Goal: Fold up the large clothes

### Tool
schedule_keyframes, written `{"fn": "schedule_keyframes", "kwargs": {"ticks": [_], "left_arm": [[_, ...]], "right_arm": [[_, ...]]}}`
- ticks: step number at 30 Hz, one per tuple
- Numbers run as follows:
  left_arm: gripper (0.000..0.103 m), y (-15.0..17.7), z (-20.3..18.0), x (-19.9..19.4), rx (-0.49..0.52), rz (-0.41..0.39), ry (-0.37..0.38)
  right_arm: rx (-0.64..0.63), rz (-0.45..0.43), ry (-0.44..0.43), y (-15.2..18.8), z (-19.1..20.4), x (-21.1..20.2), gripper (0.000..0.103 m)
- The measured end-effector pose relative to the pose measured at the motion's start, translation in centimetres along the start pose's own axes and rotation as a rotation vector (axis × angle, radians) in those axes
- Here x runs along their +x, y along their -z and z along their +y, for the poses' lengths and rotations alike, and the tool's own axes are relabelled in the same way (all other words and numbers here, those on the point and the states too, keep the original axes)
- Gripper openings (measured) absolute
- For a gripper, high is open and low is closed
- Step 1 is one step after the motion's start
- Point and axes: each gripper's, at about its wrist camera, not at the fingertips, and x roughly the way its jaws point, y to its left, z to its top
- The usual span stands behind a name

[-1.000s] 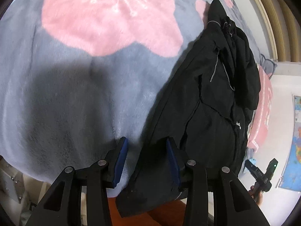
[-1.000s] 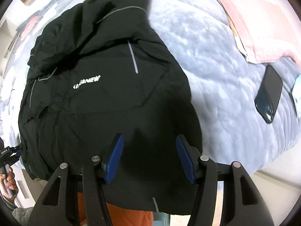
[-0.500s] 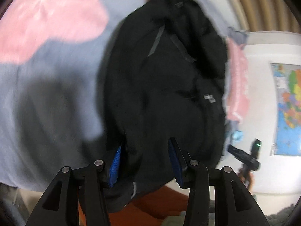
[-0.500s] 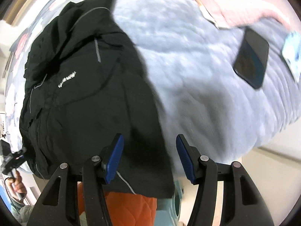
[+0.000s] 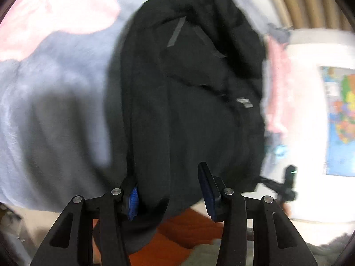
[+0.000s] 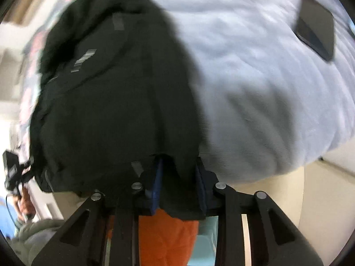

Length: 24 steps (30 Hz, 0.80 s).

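A black jacket lies lengthwise on a grey-blue fleece blanket, its hem hanging over the blanket's near edge toward the person. Both views are motion-blurred. A pale logo patch on the jacket's chest shows only as smeared grey bars; no letters can be read. Grey reflective stripes run across the jacket's upper part.

The left gripper stands at the jacket's hem with its blue-padded fingers spread wide; the left pad is partly tucked behind a fold of black cloth, while the right pad stands clear of it. The jaws are released, with hem fabric hanging loosely between them.

The right gripper is at the jacket's other hem corner. Its fingers are drawn closer together, and black cloth fills the space between the pads and drapes down below them, so it is grasping the jacket's hem.

Beyond the jacket, large pink flower shapes mark the blanket. To the jacket's right in the right wrist view, a dark phone lies flat on the blanket, well apart from the jacket. Below the jacket's hem, orange trousers show. On the white wall beside the jacket in the left wrist view hangs a coloured world map; its labels are too blurred to read.
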Motion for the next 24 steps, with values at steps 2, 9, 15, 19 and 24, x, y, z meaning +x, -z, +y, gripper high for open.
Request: {"fn": "schedule_keyframes", "kwargs": {"ticks": [2, 9, 15, 19, 24], "left_arm": [[0.047, 0.1, -0.6, -0.7, -0.011, -0.013, 0.115], [0.047, 1.7, 0.5, 3.3, -0.031, 0.095, -0.012], [0.03, 3.1, 1.9, 3.2, -0.073, 0.068, -0.06], [0.011, 2.5, 0.3, 0.3, -0.028, -0.005, 0.005], [0.011, 1.2, -2.1, -4.4, -0.009, -0.115, 0.121]], "right_arm": [[-0.009, -0.003, -0.069, 0.0, 1.0, -0.4, 0.034], [0.034, 0.099, -0.084, 0.1, -0.8, 3.2, 0.054], [0.033, 0.078, -0.11, 0.9, -0.7, 2.7, 0.017], [0.022, -0.01, -0.143, 0.1, 0.0, -0.6, 0.014], [0.04, -0.119, -0.201, -2.1, 0.5, -5.6, 0.014]]}}
